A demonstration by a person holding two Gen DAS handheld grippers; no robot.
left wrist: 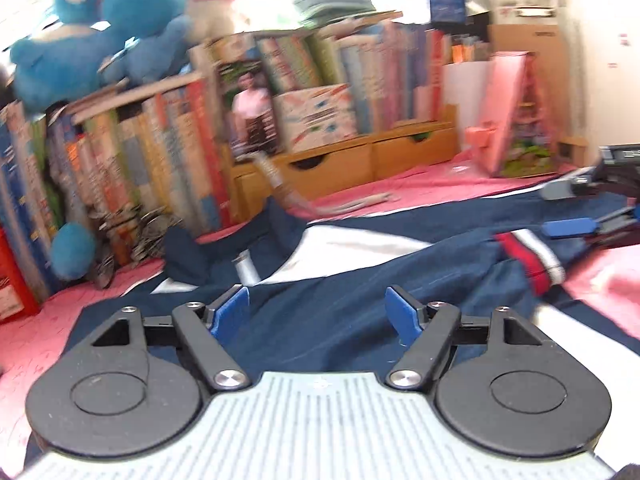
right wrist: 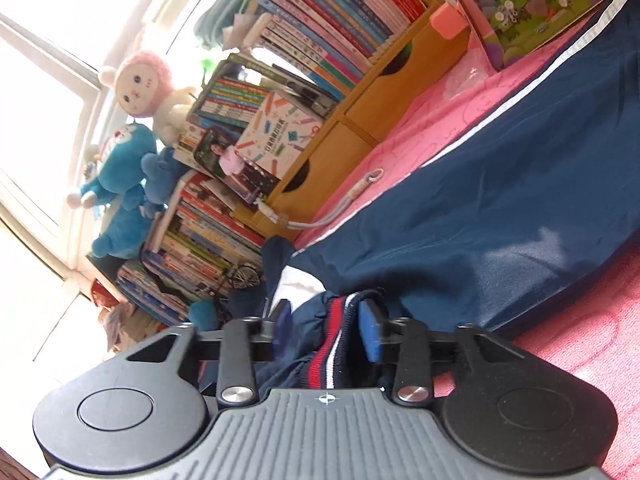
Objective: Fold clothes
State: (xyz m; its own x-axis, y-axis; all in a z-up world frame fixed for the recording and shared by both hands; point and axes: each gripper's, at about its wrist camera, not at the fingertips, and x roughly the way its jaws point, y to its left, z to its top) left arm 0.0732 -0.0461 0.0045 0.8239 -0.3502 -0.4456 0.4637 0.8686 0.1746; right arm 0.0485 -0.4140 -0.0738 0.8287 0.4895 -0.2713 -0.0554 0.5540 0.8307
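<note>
Your left gripper sits lowest in the left wrist view, fingers spread wide with nothing between them, hovering just above the navy jacket. That jacket lies spread over the pink cover, its collar end toward the bookshelf. Right of your gripper, the striped cuff lies near the other gripper's blue pads; blur makes it hard to tell whether they touch.

From the right wrist view, your right gripper has its fingers closed in around the cuff, with the jacket's body stretching away beyond it toward the bookshelf.

You seem to be at the sleeve fold. Next, carry the cuff across the jacket's body, and use the left gripper to pin or take the cloth.
</note>
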